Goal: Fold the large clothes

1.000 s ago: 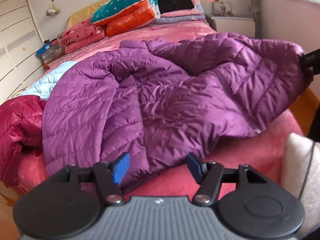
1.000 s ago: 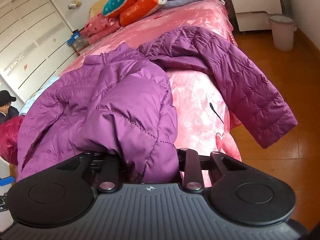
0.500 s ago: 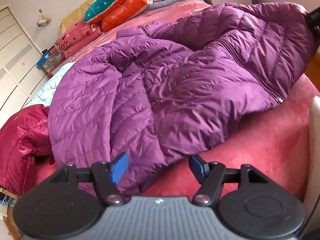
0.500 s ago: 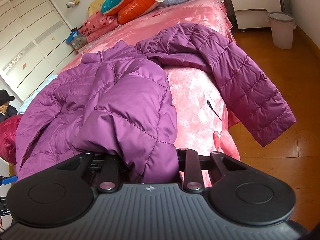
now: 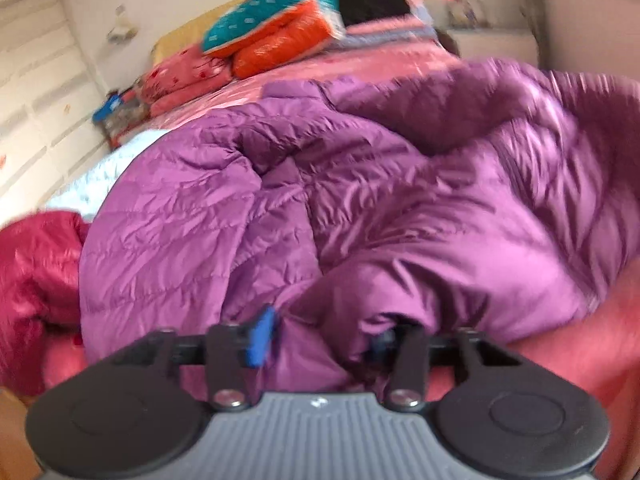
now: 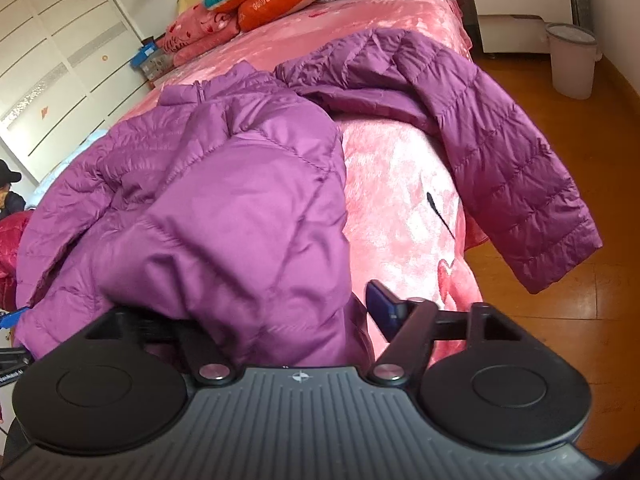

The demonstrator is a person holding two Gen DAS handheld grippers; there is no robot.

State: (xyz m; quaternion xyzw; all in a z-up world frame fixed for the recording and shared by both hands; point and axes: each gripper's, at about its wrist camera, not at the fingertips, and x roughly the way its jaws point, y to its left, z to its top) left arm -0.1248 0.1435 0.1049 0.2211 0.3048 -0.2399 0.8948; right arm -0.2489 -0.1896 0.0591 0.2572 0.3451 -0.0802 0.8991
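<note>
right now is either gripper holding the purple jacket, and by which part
The left gripper is closing on the purple jacket's near edge. The right gripper is opening, its pad clear of the fold between its fingers.

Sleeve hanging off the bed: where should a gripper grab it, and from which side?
Take the sleeve at its cuff, coming from the floor side. The cuff hangs free past the bed edge, flat and thin, so both fingers can likely close across it.
</note>
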